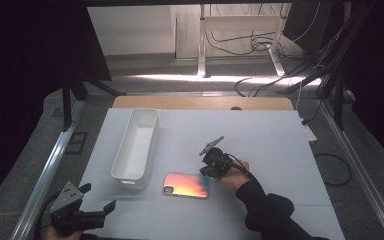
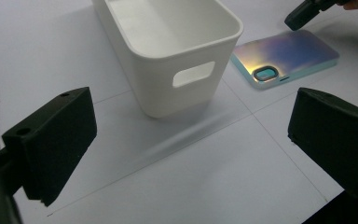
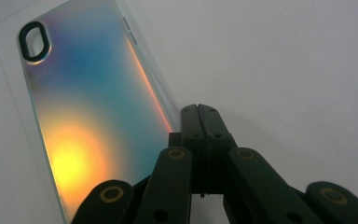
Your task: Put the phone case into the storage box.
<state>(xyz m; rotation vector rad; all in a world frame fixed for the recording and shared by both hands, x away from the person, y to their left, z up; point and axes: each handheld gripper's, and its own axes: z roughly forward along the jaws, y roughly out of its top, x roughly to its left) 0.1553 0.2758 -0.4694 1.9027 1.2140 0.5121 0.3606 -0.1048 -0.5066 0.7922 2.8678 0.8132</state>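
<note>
Phone case [image 1: 187, 185] just beside bin [image 1: 135, 148].

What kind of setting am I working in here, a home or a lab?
Most likely a lab or recording rig, not a home: a white-covered table framed by dark curtains, loose cables on the carpet behind, and only a white bin and phone case set out.

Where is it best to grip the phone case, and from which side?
Probably across its two long edges, coming from above. The phone case lies flat, back up, on the white table, leaving only thin edges. Its end away from the white bin, beside the shut right gripper, is free.
</note>
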